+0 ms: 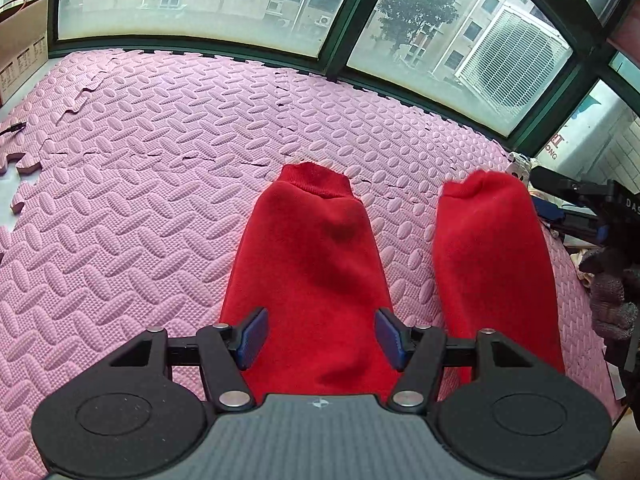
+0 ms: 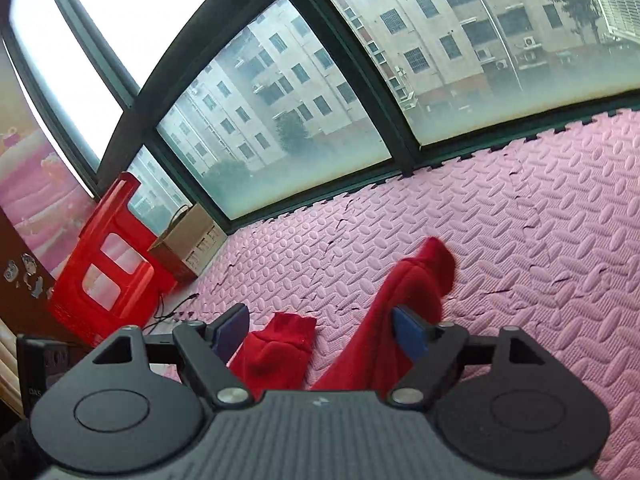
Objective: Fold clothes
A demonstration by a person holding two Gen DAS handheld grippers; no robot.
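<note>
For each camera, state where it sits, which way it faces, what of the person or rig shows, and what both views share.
Left wrist: sits on the left gripper, faces along two red trouser legs on the pink foam mat toward the window; jaws open, right gripper and a gloved hand at the edge.
Right wrist: sits on the right gripper, tilted, faces the window, red stool and cardboard box; jaws open.
Shared: trousers, mat, window.
</note>
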